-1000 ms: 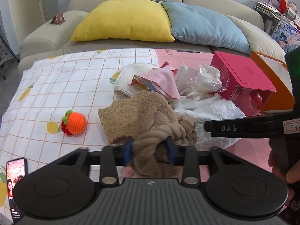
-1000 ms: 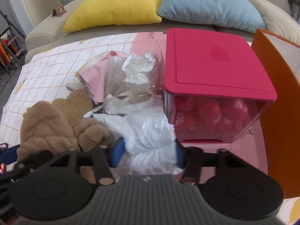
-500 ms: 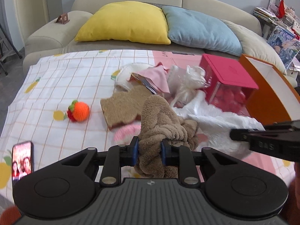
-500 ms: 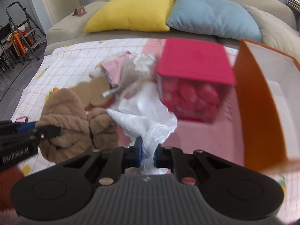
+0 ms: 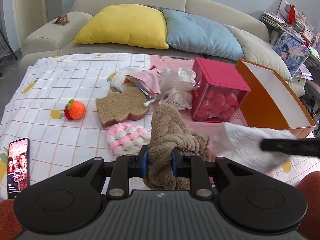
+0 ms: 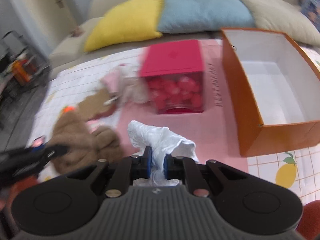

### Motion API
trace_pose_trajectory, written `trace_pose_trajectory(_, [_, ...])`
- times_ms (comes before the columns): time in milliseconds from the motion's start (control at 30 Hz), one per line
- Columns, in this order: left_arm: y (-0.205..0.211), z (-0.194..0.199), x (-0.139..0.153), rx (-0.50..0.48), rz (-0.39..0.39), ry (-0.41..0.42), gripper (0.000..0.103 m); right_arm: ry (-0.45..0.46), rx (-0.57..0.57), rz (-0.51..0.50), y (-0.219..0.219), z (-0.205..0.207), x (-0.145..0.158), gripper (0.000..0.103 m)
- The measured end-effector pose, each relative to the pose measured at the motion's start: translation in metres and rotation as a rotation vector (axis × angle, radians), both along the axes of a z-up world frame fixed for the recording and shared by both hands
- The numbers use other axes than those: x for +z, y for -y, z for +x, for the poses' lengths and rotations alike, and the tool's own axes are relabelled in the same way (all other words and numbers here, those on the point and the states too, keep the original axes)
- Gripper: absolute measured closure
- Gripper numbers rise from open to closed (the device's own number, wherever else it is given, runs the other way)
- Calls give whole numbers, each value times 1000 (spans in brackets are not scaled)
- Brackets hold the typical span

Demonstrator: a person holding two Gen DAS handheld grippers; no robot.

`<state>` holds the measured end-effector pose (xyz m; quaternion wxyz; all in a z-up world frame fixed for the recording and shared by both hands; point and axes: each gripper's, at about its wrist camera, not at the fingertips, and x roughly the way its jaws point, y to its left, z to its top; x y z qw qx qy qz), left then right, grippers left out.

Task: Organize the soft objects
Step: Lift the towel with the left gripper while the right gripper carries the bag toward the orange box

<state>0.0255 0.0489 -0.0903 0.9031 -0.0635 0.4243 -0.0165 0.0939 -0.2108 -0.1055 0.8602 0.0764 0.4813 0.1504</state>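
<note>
left gripper (image 5: 159, 161): low centre of the left wrist view, its blue pads pinching a brown plush towel (image 5: 170, 132) that bunches up between them and spills forward over the cloth.
right gripper (image 6: 158, 161): low centre of the right wrist view, fingers pressed onto a crumpled white cloth (image 6: 160, 138); the same cloth shows blurred at the right edge of the left view.
surface: a white checked tablecloth (image 5: 60, 84) with lemon prints fills the left half of the left view; a pink mat (image 6: 216, 124) covers the middle, under the boxes.
orange box (image 6: 248, 108): open, white inside, at the right of the right view, just beside the red box.
red box (image 5: 218, 92): red lid, clear walls, full of red pieces, right of centre in the left view.
soft things on the cloth: a crochet orange (image 5: 77, 110) at centre left; a bear-shaped brown pad (image 5: 122, 106) at centre; a pink and white knit piece (image 5: 126, 138) just left of the towel; a pink cloth (image 5: 150, 80) and clear plastic bags (image 5: 180, 86) behind them.
phone (image 5: 18, 164): lower left of the left view, screen lit.
room: a beige sofa (image 5: 50, 36) across the top of the frame carries a yellow cushion (image 5: 124, 26) and a blue cushion (image 5: 202, 34); a cluttered shelf (image 5: 290, 22) at upper right; a door (image 5: 30, 6) at upper left.
</note>
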Motion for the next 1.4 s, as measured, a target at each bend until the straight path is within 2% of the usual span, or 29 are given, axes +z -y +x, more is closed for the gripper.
trace_pose_trajectory(133, [16,5,-9,-22,14,-22,77,-66,-71,-62,-2,26,-43,93])
trace_pose_trajectory(200, [24,7,-14,-41,33,-31,77,-98,-70,-103,0,29,-59,86])
trace_pose_trajectory(233, [27,7,-17,-51,45,-36,77,-110,-64,-114,2,29,-63,78])
trace_pose_trajectory(333, [33,10,-24,-68,60,-50,77,-140,-19,-134,9,25,-60,63])
trace_pose_trajectory(433, [33,12,-28,-68,55,-61,77,-157,64,-152,18,15,-48,58])
trace_pose_trajectory(500, [32,14,-30,-66,55,-64,77,-134,131,-185,22,8,-38,57])
trace_pose_trajectory(633, [31,18,-30,-57,50,-70,77,3,312,-298,10,4,-21,55])
trace_pose_trajectory(700, [30,19,-31,-55,49,-71,77,54,404,-316,0,7,-22,50])
trace_pose_trajectory(767, [29,20,-30,-56,48,-72,77,49,479,-323,-13,11,-31,34])
trace_pose_trajectory(867, [28,21,-31,-58,51,-74,77,18,559,-327,-28,15,-52,34])
trace_pose_trajectory(933, [28,22,-32,-60,52,-79,77,-2,577,-332,-35,18,-67,29])
trace_pose_trajectory(1033, [27,23,-33,-58,49,-84,77,-37,541,-324,-38,23,-85,28])
trace_pose_trajectory(1200, [23,26,-36,-56,44,-93,77,-95,450,-226,-28,35,-96,25])
trace_pose_trajectory(1300, [22,27,-38,-53,44,-97,77,-87,429,-241,-30,34,-96,32])
trace_pose_trajectory(1400, [22,27,-39,-50,49,-101,77,-74,415,-268,-32,31,-93,45])
